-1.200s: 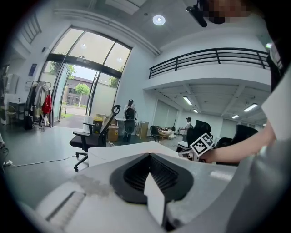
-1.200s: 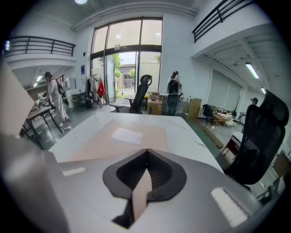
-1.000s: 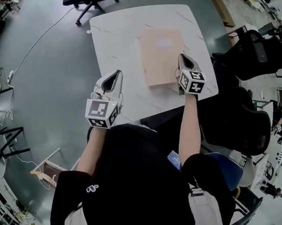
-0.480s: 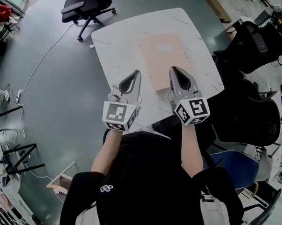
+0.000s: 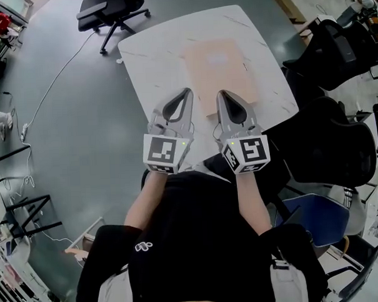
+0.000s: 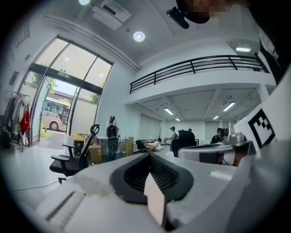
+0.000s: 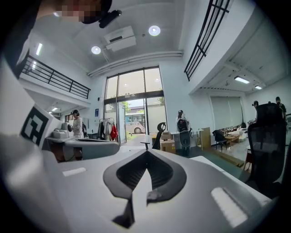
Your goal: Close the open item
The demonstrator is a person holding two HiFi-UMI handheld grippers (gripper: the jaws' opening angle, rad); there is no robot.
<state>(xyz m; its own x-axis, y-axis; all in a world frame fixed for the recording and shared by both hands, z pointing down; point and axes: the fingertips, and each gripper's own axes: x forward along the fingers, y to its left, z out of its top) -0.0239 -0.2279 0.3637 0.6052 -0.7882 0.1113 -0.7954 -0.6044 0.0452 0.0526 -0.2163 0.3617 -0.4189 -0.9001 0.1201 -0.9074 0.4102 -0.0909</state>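
1. Folder [image 5: 220, 71] is seen lying flat on the white table [image 5: 150, 58], with its beige cover down and no raised flap in sight, so the closing is judged done or nearly done
2. The left gripper [image 5: 185, 94] and the right gripper [image 5: 223, 95] are held side by side above the table's near edge, just short of the folder and touching nothing
3. On both grippers the 2 jaws are pressed together, and nothing is caught between them in either gripper view
4. The step in hand is judged to be a last check, so the cover's free edge should be looked over; whether it sits fully flush cannot be told from the head view
5. If a lift is found, the edge should be pressed with 1 closed tip brought straight down, not pushed from the side, since the folder is likely to slide on the smooth tabletop
6. If no lift is found, both grippers should be kept apart from the folder, and low passes over it are best avoided so that the cover is not caught and reopened
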